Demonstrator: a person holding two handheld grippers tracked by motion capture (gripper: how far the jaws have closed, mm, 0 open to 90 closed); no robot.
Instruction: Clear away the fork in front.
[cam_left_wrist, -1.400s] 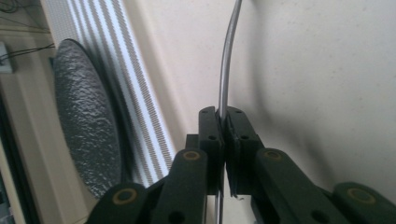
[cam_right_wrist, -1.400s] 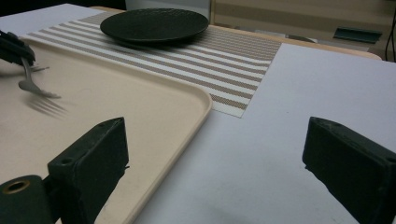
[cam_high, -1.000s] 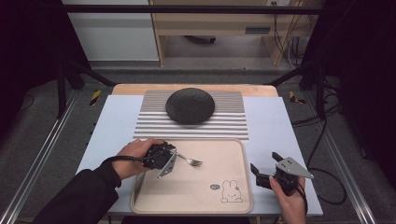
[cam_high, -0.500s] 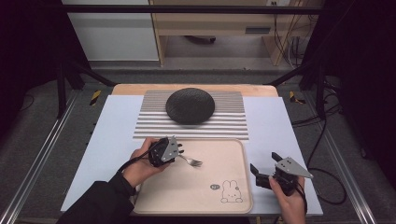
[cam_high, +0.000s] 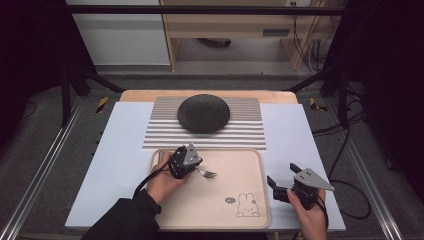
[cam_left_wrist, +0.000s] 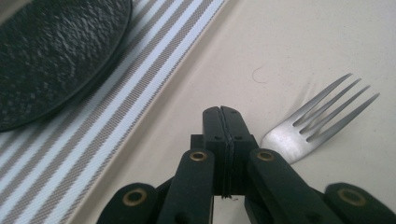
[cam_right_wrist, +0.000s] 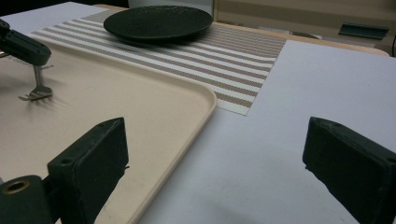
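The left gripper (cam_high: 186, 162) sits low over the near-left part of the beige tray (cam_high: 250, 159), held from behind by the person's left hand (cam_high: 164, 184), whose dark sleeve (cam_high: 122, 220) comes up from the bottom edge of the high view. Its jaws have just been closing and now stand pressed together, pinching the handle of the fork (cam_high: 206, 173); in the left gripper view the two black pads meet along one thin seam, and the fork (cam_left_wrist: 317, 122) shows just right of them, its head and four tines fanning out ahead over the tray's surface (cam_left_wrist: 289, 42). From the right gripper view the fork (cam_right_wrist: 37, 88) hangs tines-down from that gripper, the tips at or just above the tray; I cannot tell whether they touch. Beyond the left gripper's tips lies the striped placemat (cam_high: 250, 131), its edge running just past the tray's far rim, and farther on that mat rests the round black plate (cam_high: 203, 113). Well apart to the right, off the tray and over the pale blue table cover (cam_high: 295, 127), the right gripper (cam_high: 282, 181) rests in the person's right hand (cam_high: 307, 212) with its jaws spread wide and nothing between them; a small rabbit drawing (cam_high: 246, 205) marks the tray corner nearest it.
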